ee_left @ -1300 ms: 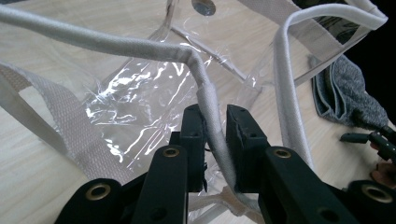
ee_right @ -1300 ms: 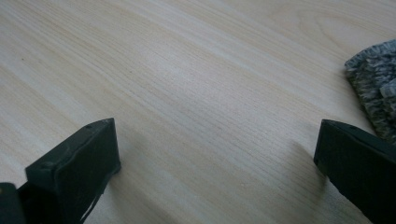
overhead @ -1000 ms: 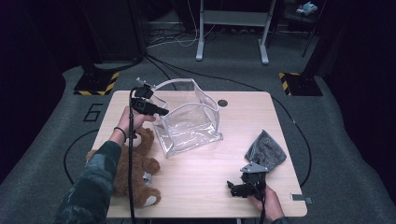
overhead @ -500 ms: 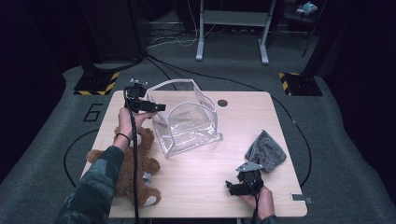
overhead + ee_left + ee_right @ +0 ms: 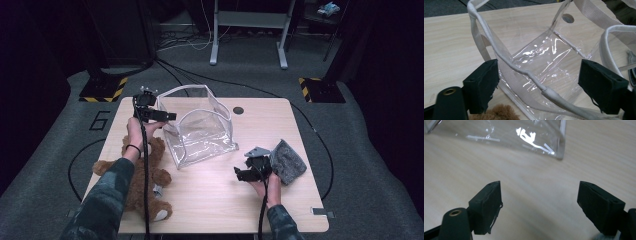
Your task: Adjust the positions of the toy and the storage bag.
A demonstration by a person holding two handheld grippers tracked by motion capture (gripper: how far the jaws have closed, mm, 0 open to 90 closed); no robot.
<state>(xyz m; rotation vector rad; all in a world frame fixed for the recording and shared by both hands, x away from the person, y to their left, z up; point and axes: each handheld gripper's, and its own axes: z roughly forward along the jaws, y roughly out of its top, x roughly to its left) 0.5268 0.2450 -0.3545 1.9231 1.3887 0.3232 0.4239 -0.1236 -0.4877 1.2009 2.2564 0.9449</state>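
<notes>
1. Bear [image 5: 142, 185] nearest, lying at left edge of table [image 5: 220, 205], beside left forearm; soft, light, squashy; best pinched at a limb or the belly.
2. Right gripper [image 5: 242, 174] just beside cloth [image 5: 289, 161]; jaws apart, just been closing a little, nothing between them; cloth crumpled, limp, light; grab a raised fold.
3. Bag [image 5: 200, 132] mid-table, upright, mouth open, empty; clear plastic, thin, floppy, slick; take by handle [image 5: 506, 60] or rim trim, not the walls.
4. Left gripper [image 5: 170, 116] at bag's far left corner; jaws apart, just opened; handle lying across the gap, not clamped.
</notes>
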